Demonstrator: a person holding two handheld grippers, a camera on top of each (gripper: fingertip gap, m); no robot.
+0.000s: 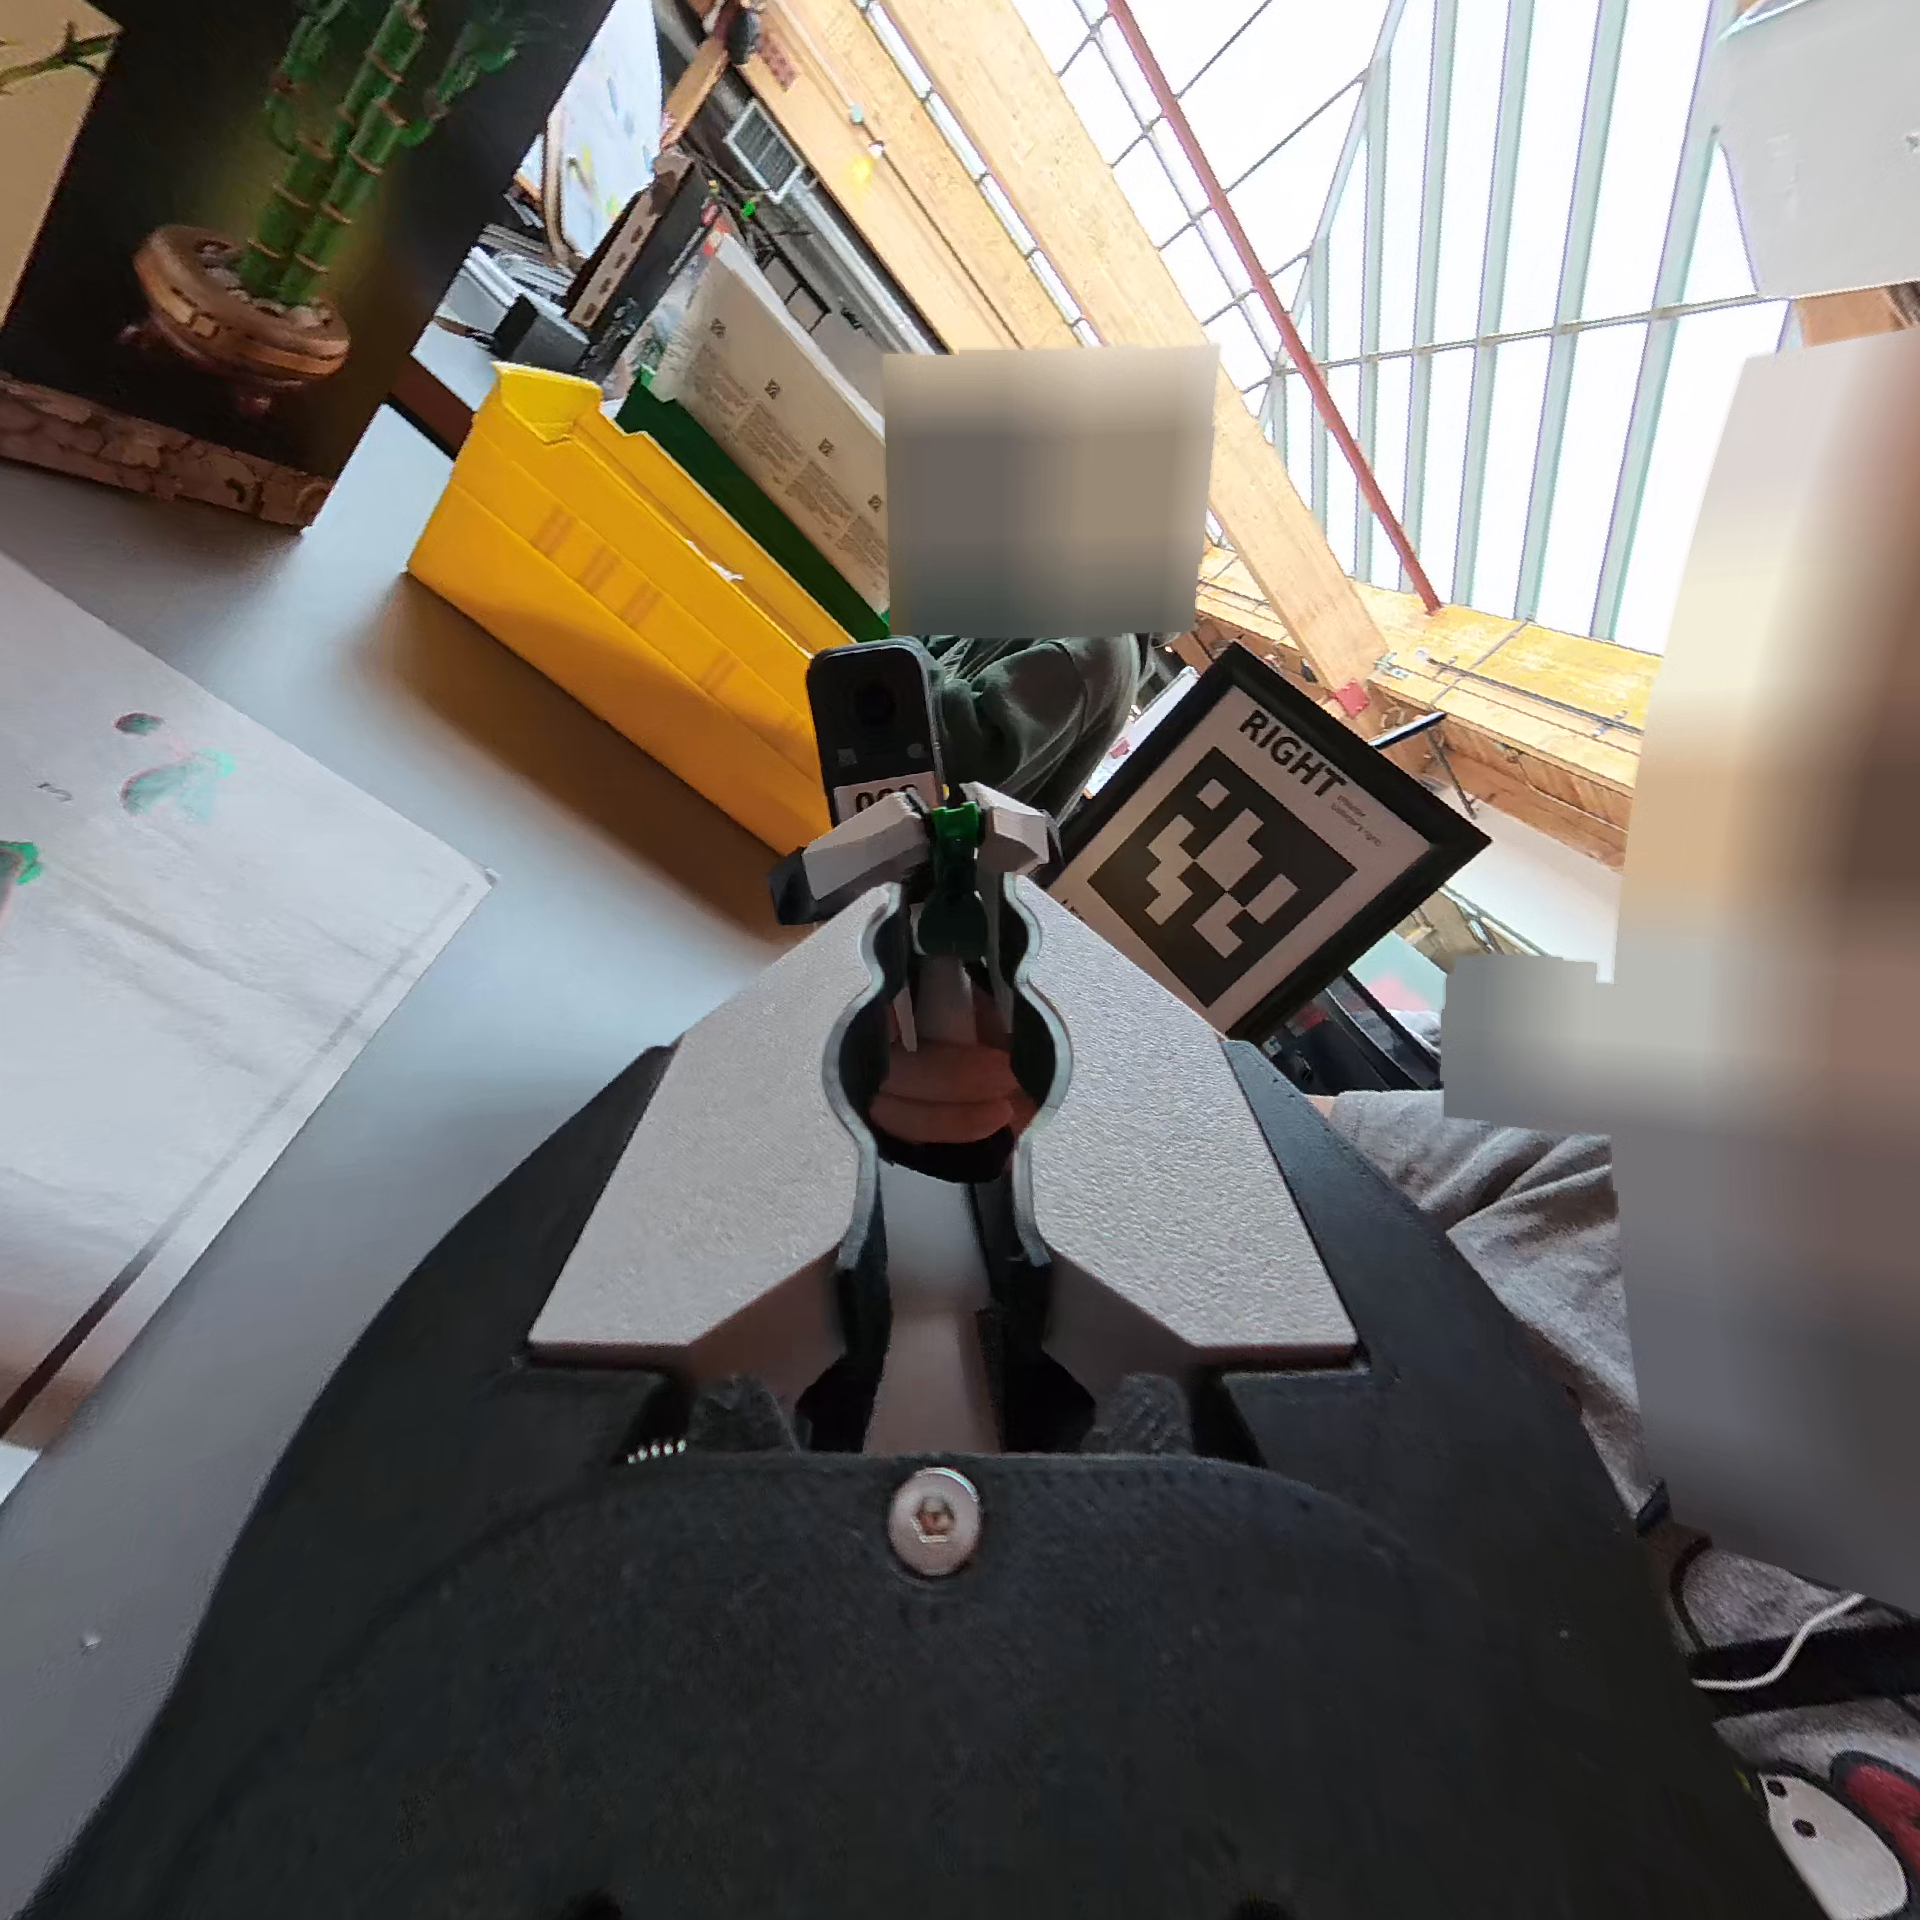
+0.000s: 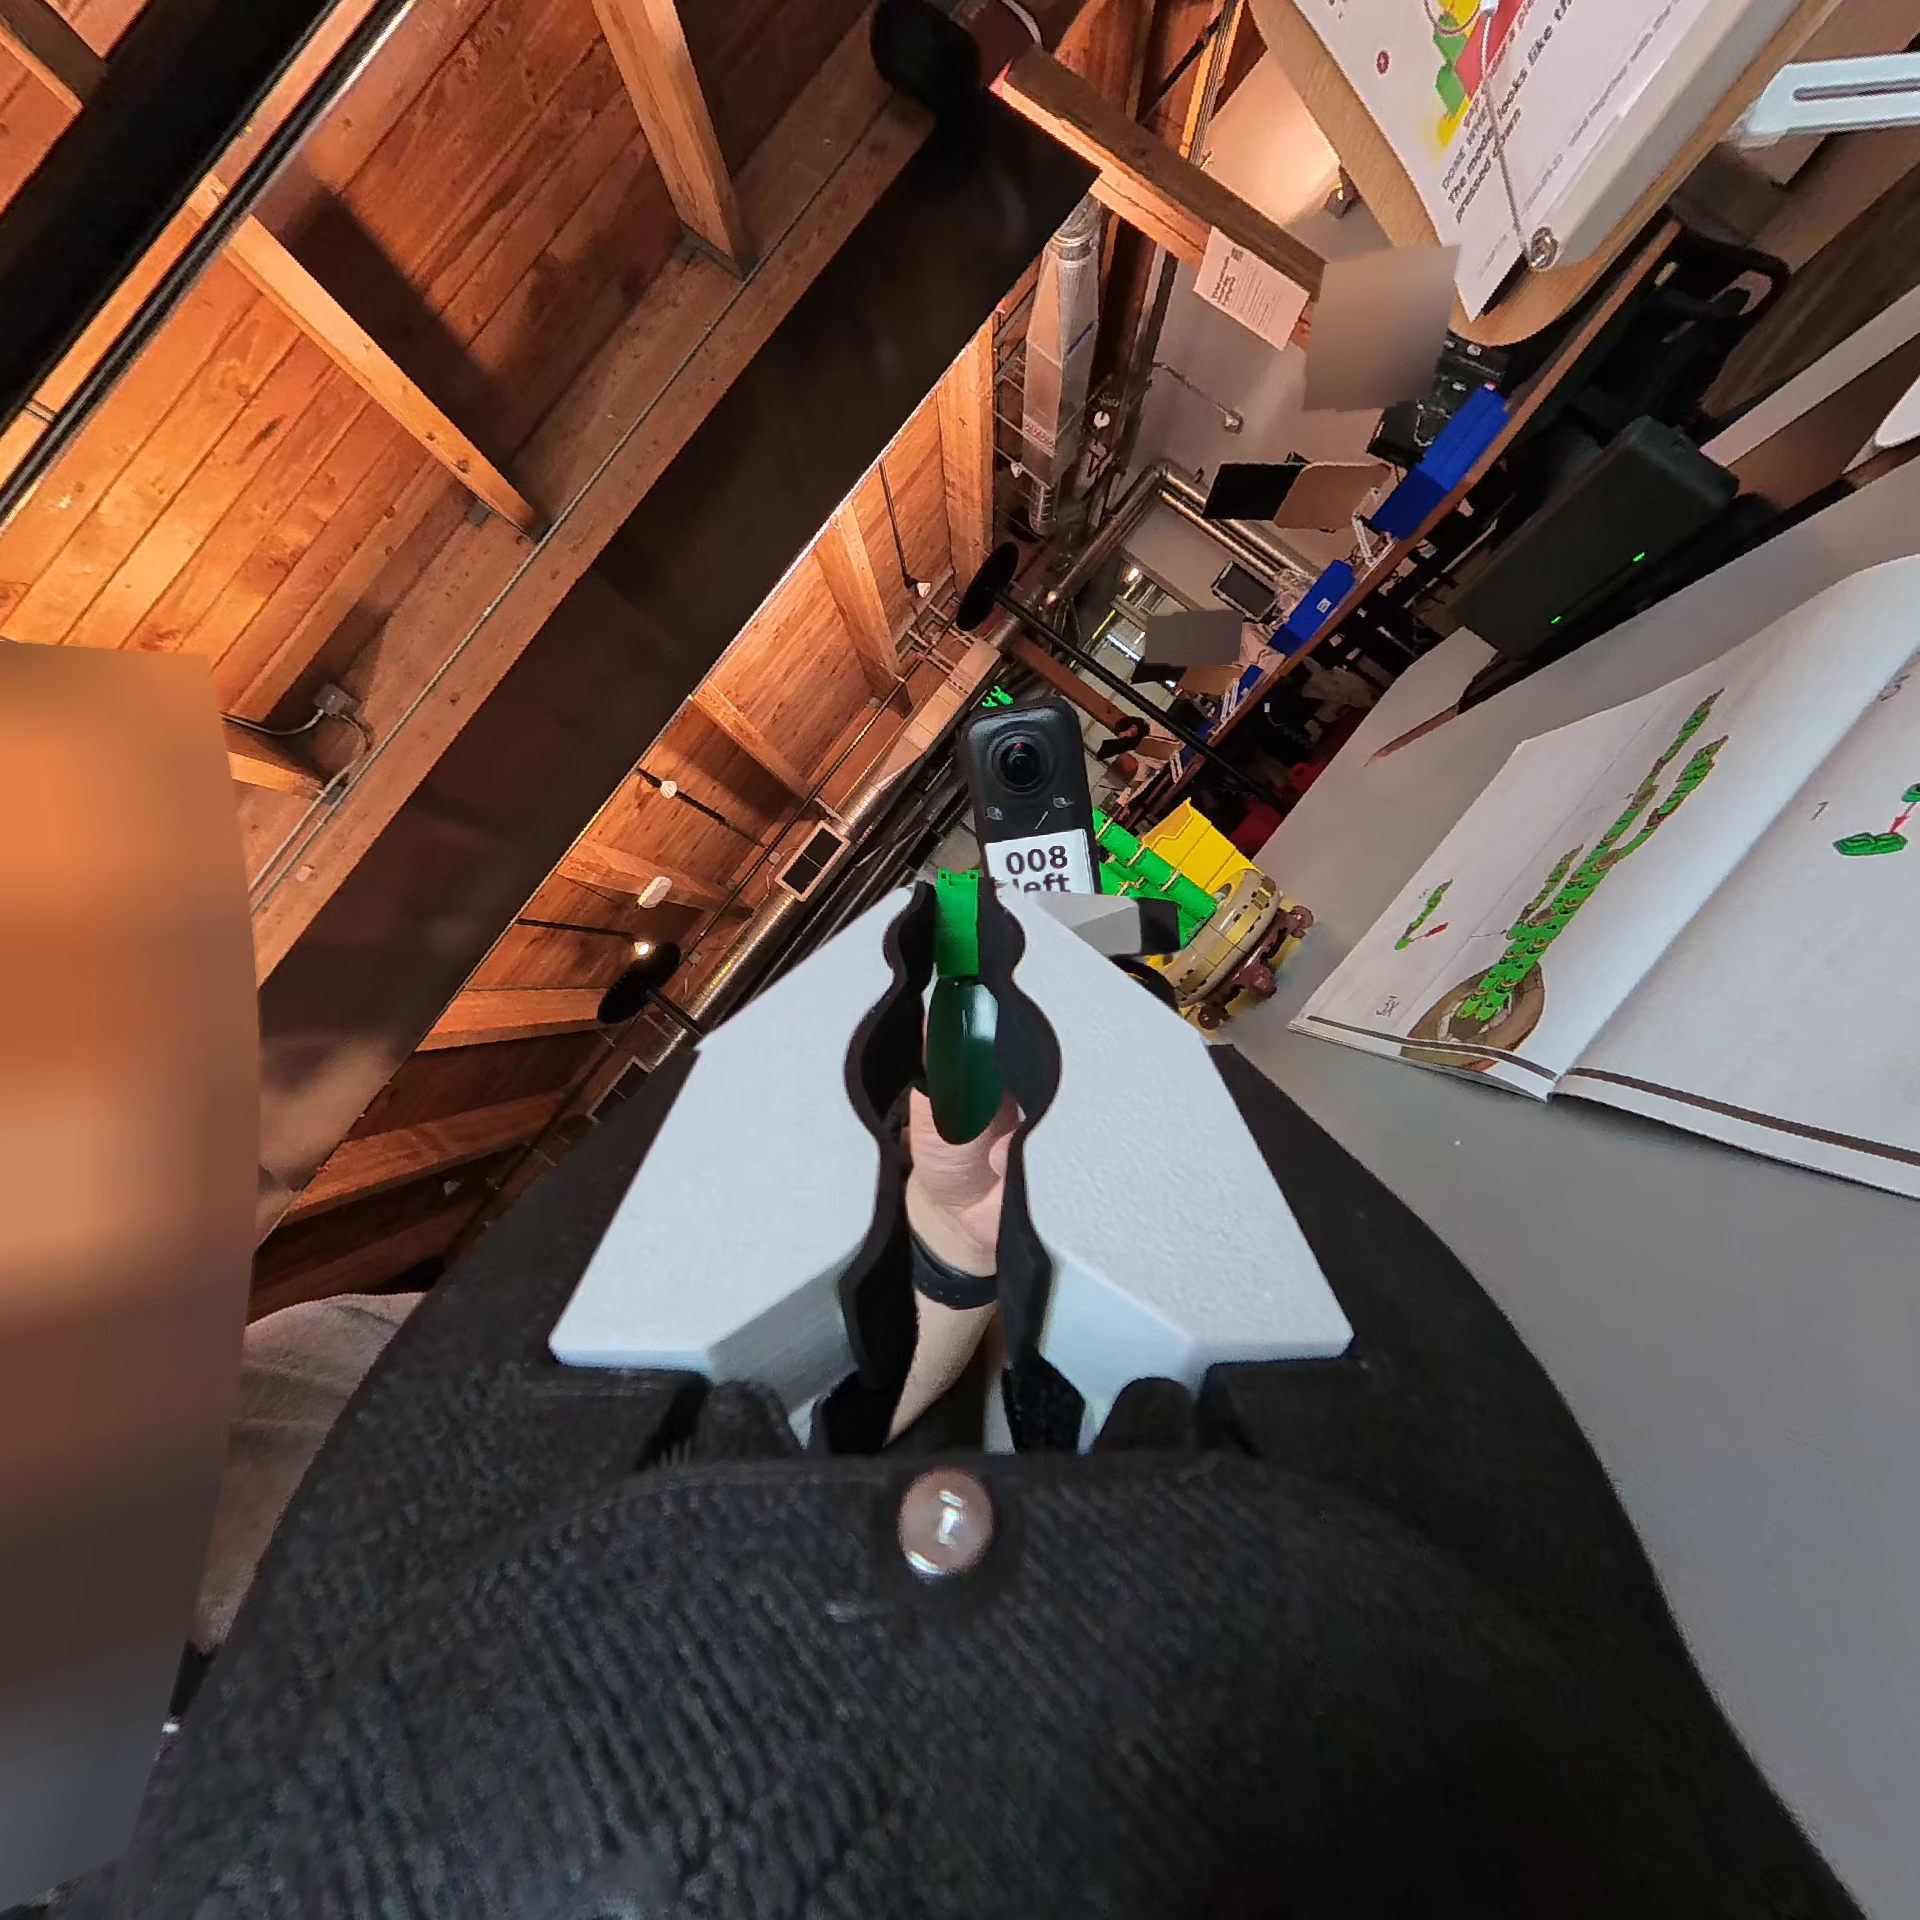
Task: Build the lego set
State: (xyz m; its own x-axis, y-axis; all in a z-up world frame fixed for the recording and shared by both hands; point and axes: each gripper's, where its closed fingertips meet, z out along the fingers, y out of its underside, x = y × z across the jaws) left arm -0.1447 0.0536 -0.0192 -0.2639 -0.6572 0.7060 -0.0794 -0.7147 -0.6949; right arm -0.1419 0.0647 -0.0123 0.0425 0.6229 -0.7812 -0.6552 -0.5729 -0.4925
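Note:
A small bright green Lego piece (image 2: 956,920) with a dark green leaf (image 2: 961,1060) hanging from it is held in the air between both grippers, which face each other tip to tip. My right gripper (image 2: 956,914) is shut on the bright green part; it also shows in the left wrist view (image 1: 951,831). My left gripper (image 1: 954,906) is nearly closed, with the dark green leaf (image 1: 951,925) in its narrow gap. One left finger (image 2: 1101,920) shows beside the piece. The partly built bamboo model (image 2: 1226,914) stands on the table behind.
The open instruction book (image 2: 1662,883) lies on the grey table (image 1: 582,831) and also shows in the left wrist view (image 1: 208,935). A yellow bin (image 1: 623,603) and the set's box (image 1: 208,208) stand at the back. A person's sleeve (image 1: 1507,1247) is close at the right. My two grippers' fingertips are within a few centimetres of each other.

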